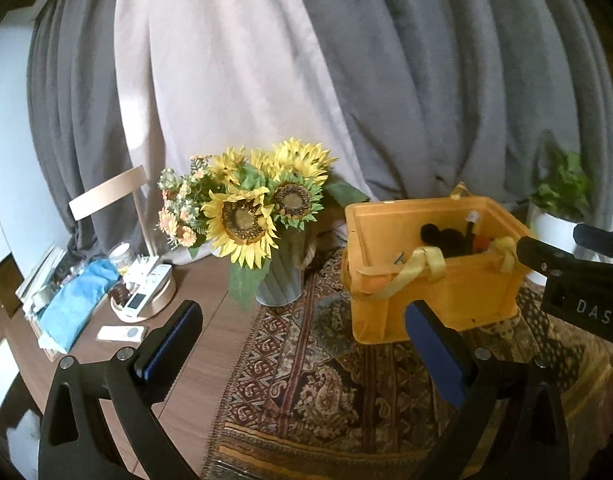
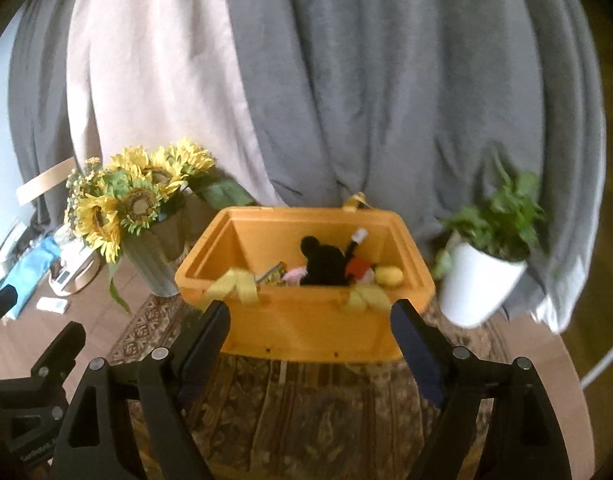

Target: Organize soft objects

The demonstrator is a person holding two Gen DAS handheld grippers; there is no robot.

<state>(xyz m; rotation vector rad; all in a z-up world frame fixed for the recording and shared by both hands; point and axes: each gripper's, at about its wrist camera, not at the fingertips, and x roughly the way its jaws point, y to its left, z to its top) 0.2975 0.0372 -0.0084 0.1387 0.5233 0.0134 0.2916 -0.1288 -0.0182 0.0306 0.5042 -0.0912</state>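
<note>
Toys (image 2: 324,266) in bin (image 2: 306,320), tools gaping

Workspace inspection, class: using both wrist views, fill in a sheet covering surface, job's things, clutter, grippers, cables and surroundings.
Surface: wooden table, partly covered by a patterned cloth.
Job's things: yellow bin on the cloth, open; black plush and other soft toys inside.
Clutter: sunflower vase, remotes in a round tray, blue cloth, white potted plant.
Grippers: left gripper and right gripper both open, empty, short of the bin.
Cables: nothing seen.
Surroundings: grey and pale curtains, chair back.
</note>
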